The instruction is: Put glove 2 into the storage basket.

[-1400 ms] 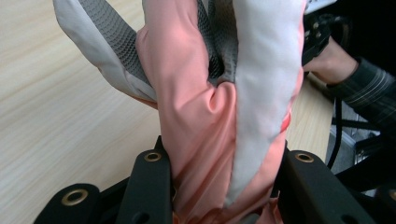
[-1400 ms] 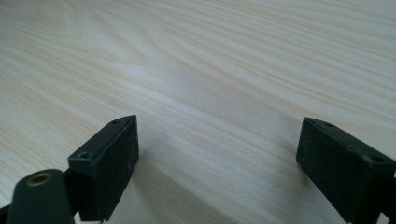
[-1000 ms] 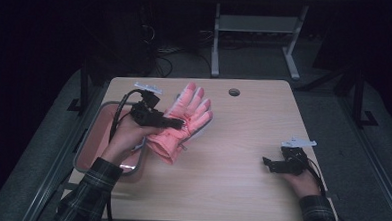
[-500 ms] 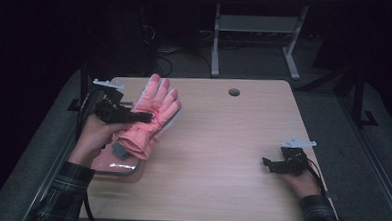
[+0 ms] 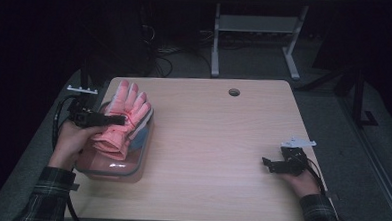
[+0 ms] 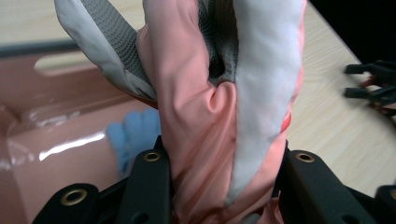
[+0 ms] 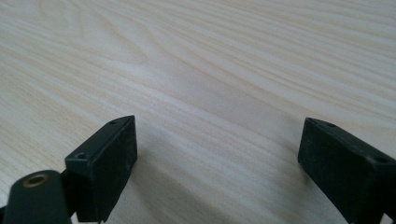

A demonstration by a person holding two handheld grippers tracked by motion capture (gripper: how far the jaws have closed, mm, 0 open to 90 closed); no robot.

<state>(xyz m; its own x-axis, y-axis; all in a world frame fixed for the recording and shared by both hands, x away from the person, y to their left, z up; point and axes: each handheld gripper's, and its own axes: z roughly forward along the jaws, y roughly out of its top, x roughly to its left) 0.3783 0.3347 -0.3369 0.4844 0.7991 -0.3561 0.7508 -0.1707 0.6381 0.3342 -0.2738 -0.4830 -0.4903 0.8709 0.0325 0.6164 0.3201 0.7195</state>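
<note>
1. Since the earlier frames we had carried the left gripper and the pink glove from the middle of the table toward the left of the high view, so that both hung over the pink tub; our right hand and its gripper had kept their place.
2. Nearest us, at the lower left of the high view, our left hand came in with a plaid sleeve and held the left gripper level, its jaws pointing right.
3. In the left gripper view the two black jaws stood either side of the glove's bunched cuff and pressed into it, so the gripper was clamped on the glove.
4. Beyond the jaws the glove's pale grey-and-pink fingers rose to the top of that frame; in the high view they pointed toward the far edge of the table.
5. Below the glove, inside the tub, lay a small blue glove.
6. At the lower right of the high view our right hand held the right gripper low on the bare wood, well apart from the glove.
7. In the right gripper view its jaws stood wide apart with bare table between them.
</note>
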